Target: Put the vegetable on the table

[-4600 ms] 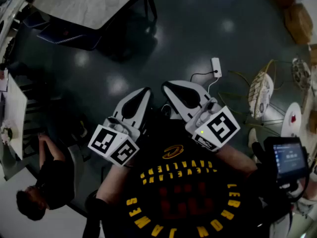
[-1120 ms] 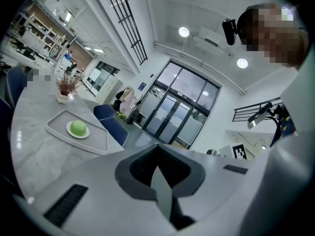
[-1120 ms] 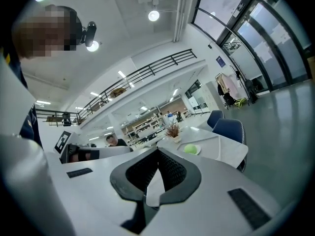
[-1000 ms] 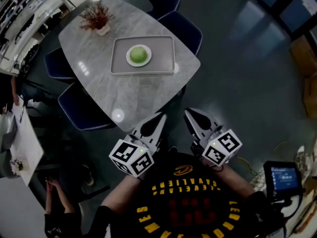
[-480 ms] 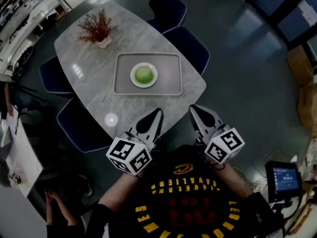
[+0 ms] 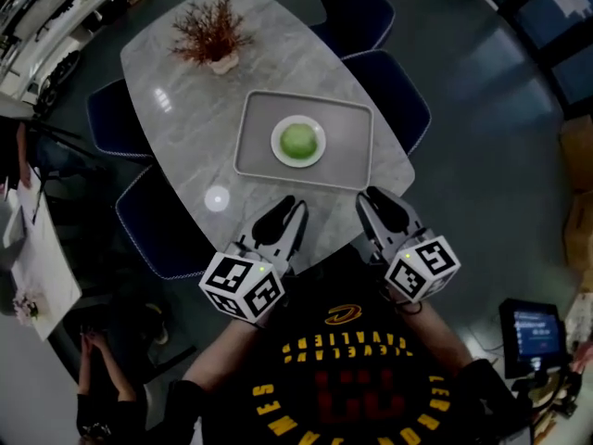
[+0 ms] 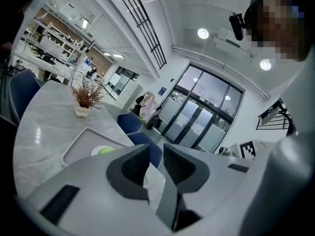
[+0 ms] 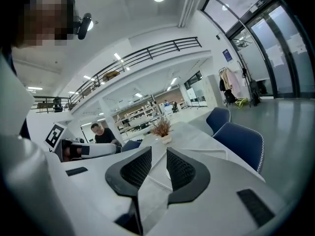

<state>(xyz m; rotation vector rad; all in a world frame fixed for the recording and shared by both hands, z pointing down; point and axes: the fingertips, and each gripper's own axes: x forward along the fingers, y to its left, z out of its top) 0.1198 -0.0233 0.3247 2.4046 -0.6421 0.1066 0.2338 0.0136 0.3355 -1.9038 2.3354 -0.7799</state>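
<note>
A round green vegetable (image 6: pixel 298 141) lies on a white plate (image 6: pixel 316 154) in a grey tray (image 6: pixel 352 151) on the marble table (image 6: pixel 185 100). In the left gripper view the vegetable (image 7: pixel 104 150) peeps over the left jaw. My left gripper (image 6: pixel 295 207) and right gripper (image 6: pixel 369 197) hover side by side at the table's near edge, just short of the tray. Both point toward the tray. The left gripper (image 7: pixel 156 149) and the right gripper (image 8: pixel 159 151) each show a narrow gap with nothing between the jaws.
A potted dried plant (image 6: pixel 215 40) stands at the table's far end. Blue chairs (image 6: pixel 394 91) ring the table on both sides. A person (image 6: pixel 93 387) sits at lower left. A lit screen (image 6: pixel 530 334) stands at lower right. Dark floor lies around.
The table with its tray has drawn closer and lower in the head view. Both grippers now reach the table's near edge; 4.6 s ago only floor lay below them.
</note>
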